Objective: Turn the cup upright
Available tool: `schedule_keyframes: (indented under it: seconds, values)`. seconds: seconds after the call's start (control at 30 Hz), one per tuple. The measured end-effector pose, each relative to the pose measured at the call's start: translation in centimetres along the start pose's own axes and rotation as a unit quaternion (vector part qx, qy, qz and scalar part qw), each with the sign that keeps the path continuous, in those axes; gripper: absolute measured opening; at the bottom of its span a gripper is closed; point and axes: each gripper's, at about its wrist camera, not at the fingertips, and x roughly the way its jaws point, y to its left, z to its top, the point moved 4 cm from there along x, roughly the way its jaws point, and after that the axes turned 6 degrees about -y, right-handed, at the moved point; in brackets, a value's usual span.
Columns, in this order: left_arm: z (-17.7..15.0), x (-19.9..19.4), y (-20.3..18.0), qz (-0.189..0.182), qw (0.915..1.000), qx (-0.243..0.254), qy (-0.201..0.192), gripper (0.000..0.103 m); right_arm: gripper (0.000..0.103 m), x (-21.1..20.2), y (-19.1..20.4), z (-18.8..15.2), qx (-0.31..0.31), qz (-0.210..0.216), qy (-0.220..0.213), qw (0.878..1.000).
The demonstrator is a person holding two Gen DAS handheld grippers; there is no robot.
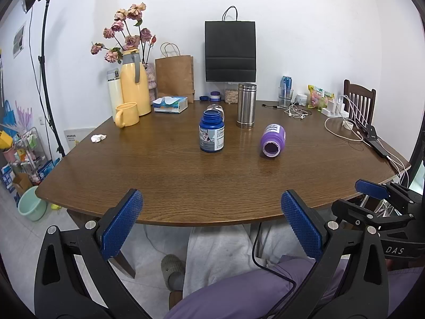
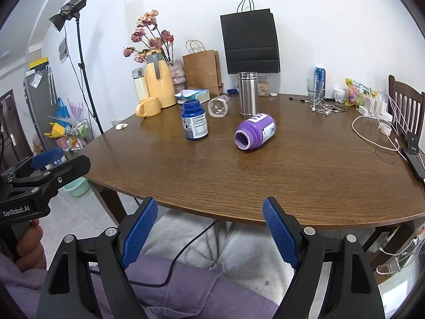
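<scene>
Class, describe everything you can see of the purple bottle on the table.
The purple bottle is glossy, plastic-looking, with a white printed label around its body. It has no cap; the open mouth faces the near table edge. It lies on its side on the wooden table, apart from the steel flask behind it. Nothing else touches it.

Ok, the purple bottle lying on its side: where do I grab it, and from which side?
Grip the purple bottle across its round body, behind the neck. It lies on the table with its open mouth toward you and its base pointing away. The right gripper is open and roughly in line with it, so coming straight in, fingers either side of the body, looks best; the blue bottle stands clear to the left.
</scene>
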Motion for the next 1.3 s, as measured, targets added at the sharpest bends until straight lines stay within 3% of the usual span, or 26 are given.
schedule_keyframes:
  seconds: [1.3]
  values:
    - [-0.29, 0.04, -0.13, -0.004, 1.0, 0.002, 0.004, 0.103, 0.086, -0.13, 0.18, -0.19, 0.004, -0.009, -0.002, 1.0]
